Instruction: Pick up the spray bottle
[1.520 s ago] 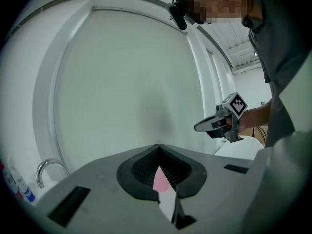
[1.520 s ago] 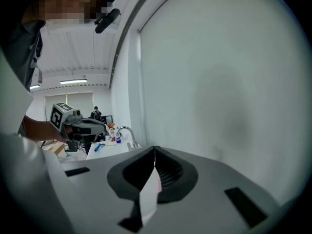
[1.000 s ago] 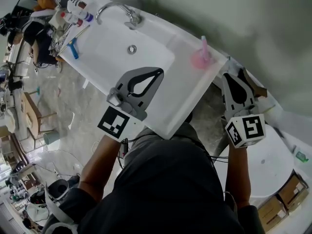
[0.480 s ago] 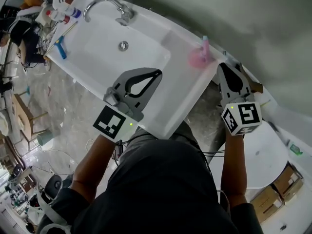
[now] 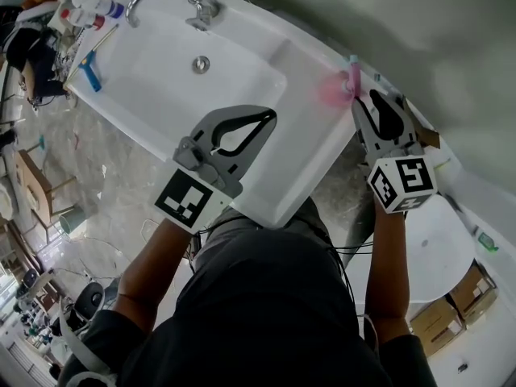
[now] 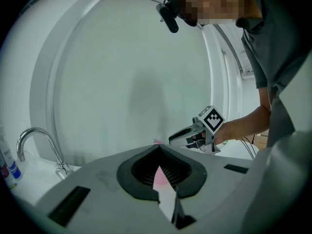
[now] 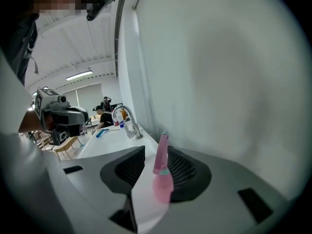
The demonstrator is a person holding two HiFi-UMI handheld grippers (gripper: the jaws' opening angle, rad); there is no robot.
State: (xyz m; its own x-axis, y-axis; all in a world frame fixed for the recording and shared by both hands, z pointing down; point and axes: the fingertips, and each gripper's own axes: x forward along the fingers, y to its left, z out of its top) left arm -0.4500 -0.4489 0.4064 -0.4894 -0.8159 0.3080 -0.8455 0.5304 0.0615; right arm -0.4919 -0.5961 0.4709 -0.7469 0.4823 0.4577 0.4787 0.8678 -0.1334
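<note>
Just ahead of the right gripper (image 5: 371, 101), its jaws just now opening, the spray bottle (image 5: 349, 81) stands upright at the far right corner of the counter (image 5: 310, 147), seemingly untouched between them; the closed left gripper (image 5: 268, 118) is farther off

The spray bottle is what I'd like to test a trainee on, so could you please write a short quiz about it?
1. True or false: the right claw already clamps the bottle.
2. Where does the bottle stand? A in the basin; B on the floor; C on the sink rim by the right claw.
3. Which claw has its jaws together?

Key
1. False: its jaws have just been opening and stand apart, with the bottle in the gap and not pressed.
2. C.
3. The left claw.
</note>
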